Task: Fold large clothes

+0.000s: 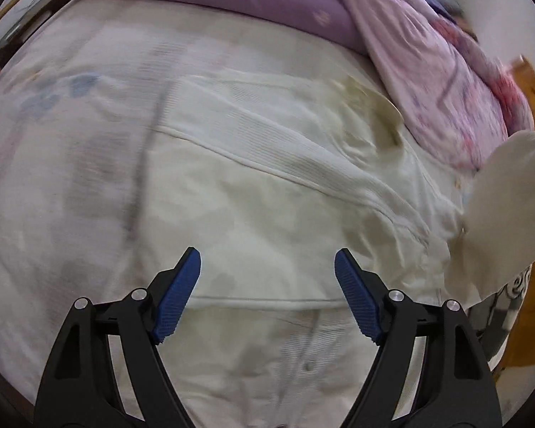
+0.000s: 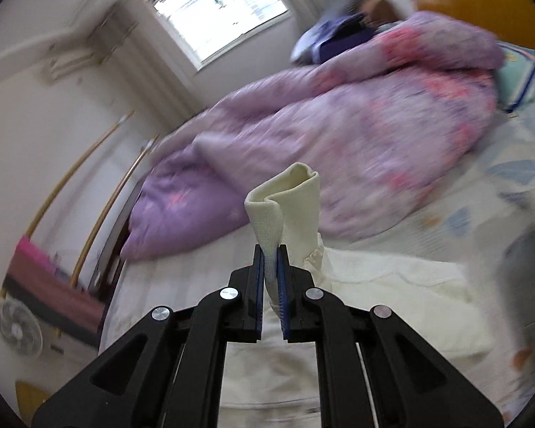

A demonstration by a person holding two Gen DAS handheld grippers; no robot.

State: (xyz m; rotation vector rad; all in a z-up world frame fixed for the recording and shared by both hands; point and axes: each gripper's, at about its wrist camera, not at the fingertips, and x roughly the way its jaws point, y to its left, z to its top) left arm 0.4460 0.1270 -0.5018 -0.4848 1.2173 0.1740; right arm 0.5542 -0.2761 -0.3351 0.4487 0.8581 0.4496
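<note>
Seen only from the left wrist: left gripper (image 1: 267,267) spread wide and empty above the cream garment (image 1: 274,164), laid flat on the bed sheet (image 1: 53,149), one sleeve (image 1: 510,199) lifted at 3 o'clock. Seen only from the right wrist: right gripper (image 2: 271,260) clamped tight on the ribbed cuff (image 2: 289,207) of that garment, raised off the bed. Beyond, toward 1 o'clock, lay a purple quilt (image 2: 339,135) heaped up; toward 12, a window (image 2: 221,7); toward 8, a white fan (image 2: 18,328) beside the wall (image 2: 25,135); blurred throughout.
</note>
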